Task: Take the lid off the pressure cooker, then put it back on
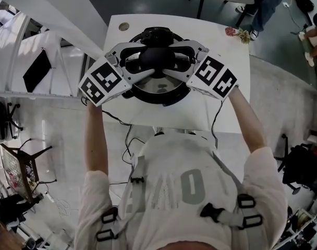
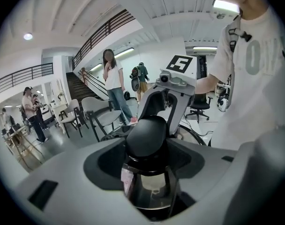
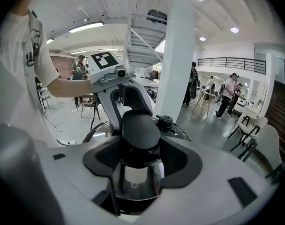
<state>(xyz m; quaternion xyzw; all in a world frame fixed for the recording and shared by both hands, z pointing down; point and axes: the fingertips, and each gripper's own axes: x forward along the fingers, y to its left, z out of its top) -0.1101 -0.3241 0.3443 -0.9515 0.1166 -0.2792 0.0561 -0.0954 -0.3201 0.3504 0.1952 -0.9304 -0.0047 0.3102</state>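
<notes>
A steel pressure cooker stands in the middle of a white table. Its domed lid carries a big black knob. My left gripper comes in from the left and my right gripper from the right. Both sets of jaws clasp the knob's neck, facing each other. A small black valve sits on the lid behind the knob. Whether the lid rests on the pot's rim I cannot tell.
A small pink and green item lies at the table's far right corner, and a round cable hole sits at the far left. Cables hang below the near edge. A person's legs and chairs are beyond the table.
</notes>
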